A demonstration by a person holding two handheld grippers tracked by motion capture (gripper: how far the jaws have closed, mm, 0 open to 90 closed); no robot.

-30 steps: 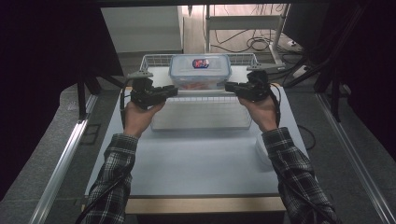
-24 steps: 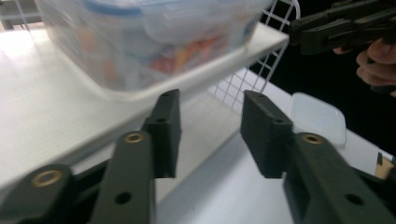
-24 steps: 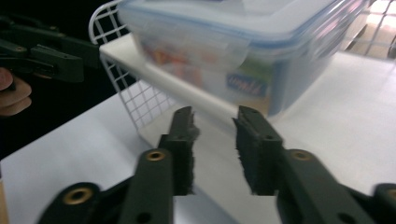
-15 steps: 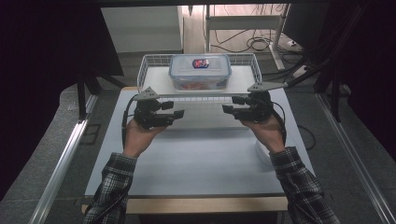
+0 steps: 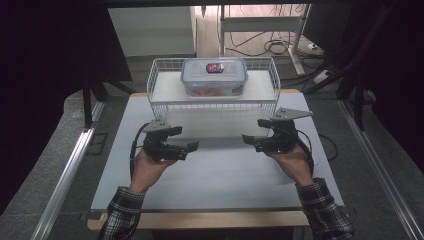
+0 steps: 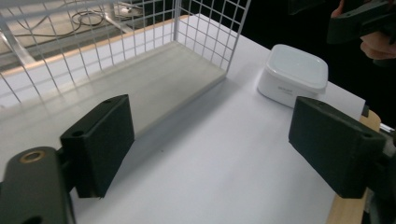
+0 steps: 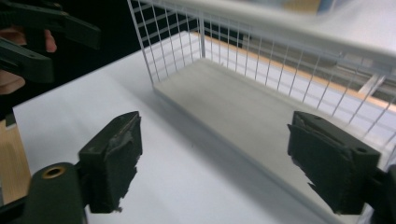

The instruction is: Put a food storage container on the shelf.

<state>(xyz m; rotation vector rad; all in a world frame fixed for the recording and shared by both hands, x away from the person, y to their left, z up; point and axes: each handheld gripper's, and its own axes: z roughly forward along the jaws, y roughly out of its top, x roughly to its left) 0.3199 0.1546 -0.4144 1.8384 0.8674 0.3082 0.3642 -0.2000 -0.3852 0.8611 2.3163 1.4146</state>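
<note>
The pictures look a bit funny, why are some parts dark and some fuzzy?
High view: the white table is brightly lit, with darkness around it. Left gripper view: the wire rack casts a soft shadow on the table. Right gripper view: the rack's top rim is blurred, too close to focus.

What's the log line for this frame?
left gripper: open, jaws just opening, empty | right gripper: open, jaws just opening, empty | box: lidded, on rack top | table
</note>
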